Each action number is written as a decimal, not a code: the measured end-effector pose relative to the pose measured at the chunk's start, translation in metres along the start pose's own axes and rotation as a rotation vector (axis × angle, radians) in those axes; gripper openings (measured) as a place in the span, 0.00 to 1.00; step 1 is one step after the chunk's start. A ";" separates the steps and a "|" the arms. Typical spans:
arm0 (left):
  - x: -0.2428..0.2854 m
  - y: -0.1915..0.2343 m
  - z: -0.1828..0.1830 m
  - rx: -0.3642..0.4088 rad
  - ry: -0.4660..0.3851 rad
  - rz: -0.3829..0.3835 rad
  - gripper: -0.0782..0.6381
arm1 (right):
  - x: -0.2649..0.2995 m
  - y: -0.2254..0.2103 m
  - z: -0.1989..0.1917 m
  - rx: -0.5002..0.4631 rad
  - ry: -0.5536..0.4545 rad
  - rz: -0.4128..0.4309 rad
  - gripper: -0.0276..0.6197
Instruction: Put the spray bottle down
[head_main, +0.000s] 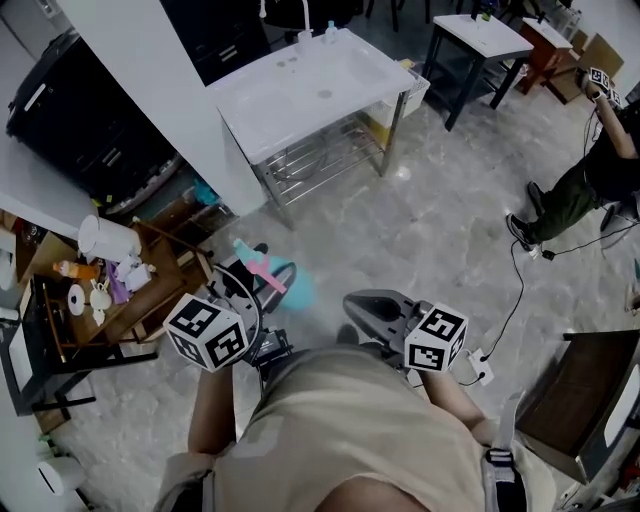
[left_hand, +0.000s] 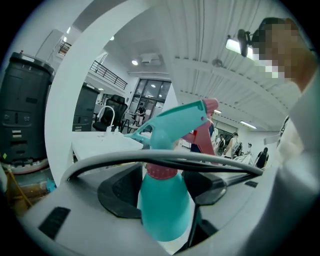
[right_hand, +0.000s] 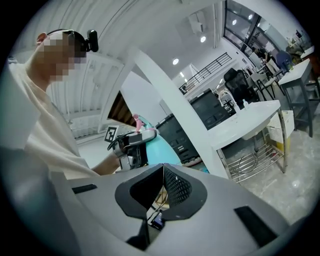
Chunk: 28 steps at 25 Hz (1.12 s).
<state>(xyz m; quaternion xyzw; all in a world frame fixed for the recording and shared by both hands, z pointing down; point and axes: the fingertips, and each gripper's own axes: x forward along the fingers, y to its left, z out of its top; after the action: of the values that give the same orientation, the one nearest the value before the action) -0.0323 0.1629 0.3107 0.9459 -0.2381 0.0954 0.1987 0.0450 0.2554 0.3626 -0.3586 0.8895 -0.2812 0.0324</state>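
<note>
Clamping rounded teal spray bottle (left_hand: 167, 220): left hand-held gripper (left_hand: 165, 189); right hand-held gripper (right_hand: 162, 187) seemingly closed.

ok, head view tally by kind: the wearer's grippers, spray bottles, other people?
Grippers: 2 (left gripper, jaws on the spray bottle; right gripper, jaws together, empty)
Spray bottles: 1
Other people: 1 (person at the right edge)
Total: 4
</note>
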 end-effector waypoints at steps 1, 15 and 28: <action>0.005 0.001 0.003 0.001 -0.008 0.005 0.47 | 0.000 -0.006 0.003 -0.001 0.001 0.003 0.07; 0.034 0.034 0.034 0.009 -0.052 0.119 0.47 | -0.002 -0.043 0.023 -0.005 0.036 0.053 0.07; 0.061 0.061 0.052 0.100 -0.016 0.112 0.47 | 0.011 -0.064 0.024 0.023 0.040 0.042 0.07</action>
<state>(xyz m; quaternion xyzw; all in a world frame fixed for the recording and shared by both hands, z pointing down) -0.0041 0.0666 0.3009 0.9407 -0.2870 0.1104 0.1435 0.0826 0.2001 0.3776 -0.3339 0.8940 -0.2978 0.0248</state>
